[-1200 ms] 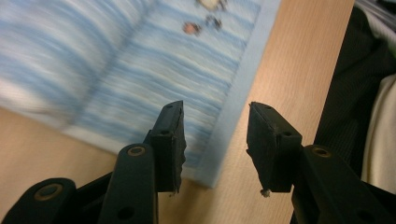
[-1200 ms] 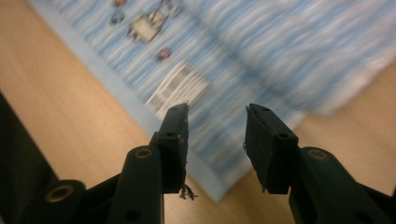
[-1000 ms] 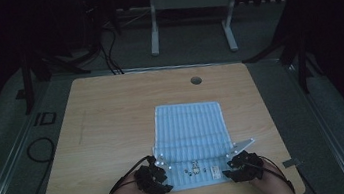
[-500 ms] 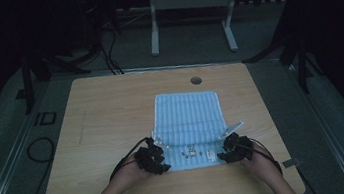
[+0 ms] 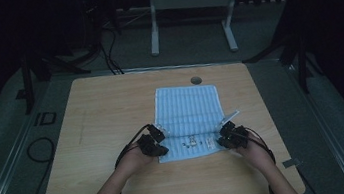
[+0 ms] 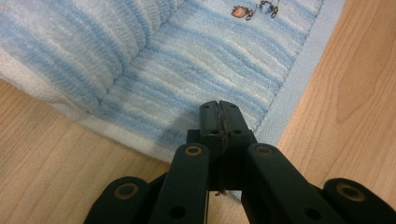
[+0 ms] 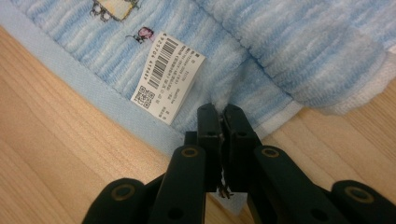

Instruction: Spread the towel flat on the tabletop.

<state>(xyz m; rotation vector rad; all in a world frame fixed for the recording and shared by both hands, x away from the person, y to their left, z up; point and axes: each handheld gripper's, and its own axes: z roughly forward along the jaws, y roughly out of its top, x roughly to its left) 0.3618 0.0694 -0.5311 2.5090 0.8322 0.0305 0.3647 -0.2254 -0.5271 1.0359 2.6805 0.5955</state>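
Blue-and-white striped terry, a towel (image 5: 189,120), lies on the wooden table (image 5: 97,122) just ahead of the person's hands, its far part flat and its near corners taken up. The left gripper (image 5: 152,144) has just been closing; in the left gripper view its jaws stand pressed together with a thin layer of cloth pinched between the pads, close to the plain hem. The right gripper (image 5: 229,136) has likewise just been closing and its jaws are clamped on the towel's edge beside the white barcode label (image 7: 168,77), fabric showing in the seam between the pads. A raised fold of towel (image 6: 70,51) lies just beyond each grip, which suggests the near edge was doubled over. Judgement: both near corners are seized at matching points so the cloth can be lifted or drawn evenly; holding at the hem keeps the weave taut between the hands and prevents one side trailing. The grips appear shallow, so slippage is the likely fault
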